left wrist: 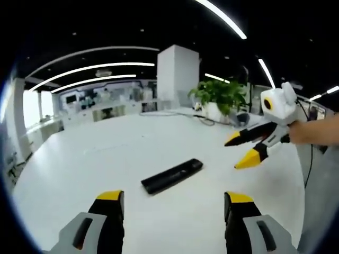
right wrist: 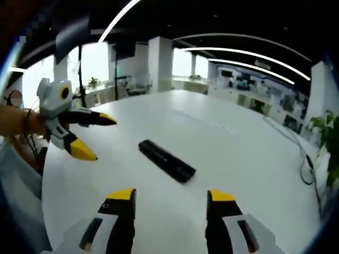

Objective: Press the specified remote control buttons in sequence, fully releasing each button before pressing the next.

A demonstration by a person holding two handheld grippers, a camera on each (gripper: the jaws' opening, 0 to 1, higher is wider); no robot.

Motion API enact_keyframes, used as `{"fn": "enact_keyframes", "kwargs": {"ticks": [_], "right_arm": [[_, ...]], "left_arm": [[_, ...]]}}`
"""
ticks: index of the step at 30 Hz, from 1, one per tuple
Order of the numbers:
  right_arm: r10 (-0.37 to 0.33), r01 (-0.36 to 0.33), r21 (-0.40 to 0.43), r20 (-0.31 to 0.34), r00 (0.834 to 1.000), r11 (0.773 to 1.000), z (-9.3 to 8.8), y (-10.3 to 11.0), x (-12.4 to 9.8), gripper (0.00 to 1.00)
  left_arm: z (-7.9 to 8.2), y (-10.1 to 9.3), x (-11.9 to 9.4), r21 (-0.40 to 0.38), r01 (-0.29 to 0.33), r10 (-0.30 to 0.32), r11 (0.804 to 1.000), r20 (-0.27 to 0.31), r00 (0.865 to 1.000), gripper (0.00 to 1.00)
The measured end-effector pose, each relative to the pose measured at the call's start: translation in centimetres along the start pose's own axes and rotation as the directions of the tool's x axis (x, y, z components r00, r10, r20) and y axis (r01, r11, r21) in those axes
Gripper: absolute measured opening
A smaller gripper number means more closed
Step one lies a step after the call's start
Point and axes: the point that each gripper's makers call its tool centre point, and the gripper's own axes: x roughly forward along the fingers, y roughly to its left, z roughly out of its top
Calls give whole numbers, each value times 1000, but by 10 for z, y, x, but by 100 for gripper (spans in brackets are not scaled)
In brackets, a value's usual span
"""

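White table (left wrist: pixel 95 159): broad, glossy, bearing one black remote control (left wrist: pixel 172 175) near its middle, cable far right. Potted plant (left wrist: pixel 220 98) and white pillar (left wrist: pixel 177 74) beyond. Ceiling dark with strip lights. Left gripper (left wrist: pixel 174 203) and right gripper (right wrist: pixel 169 201): jaws spread, holding nothing, apart from the remote.

surface: white table (left wrist: pixel 79 159) | on it: black remote control (left wrist: pixel 172 175), lying flat
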Motion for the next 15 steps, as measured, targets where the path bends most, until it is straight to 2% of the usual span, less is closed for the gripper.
{"fn": "enact_keyframes", "kwargs": {"ticks": [7, 15], "right_arm": [[-8, 8, 6, -4, 1000, 1000, -2, 2, -8, 50], [-5, 5, 12, -14, 1000, 1000, -8, 14, -15, 49]], "left_arm": [[-3, 0, -9, -7, -13, 13, 1000, 4, 1000, 80], [-3, -2, -19, -16, -32, 32, 999, 6, 999, 80]]}}
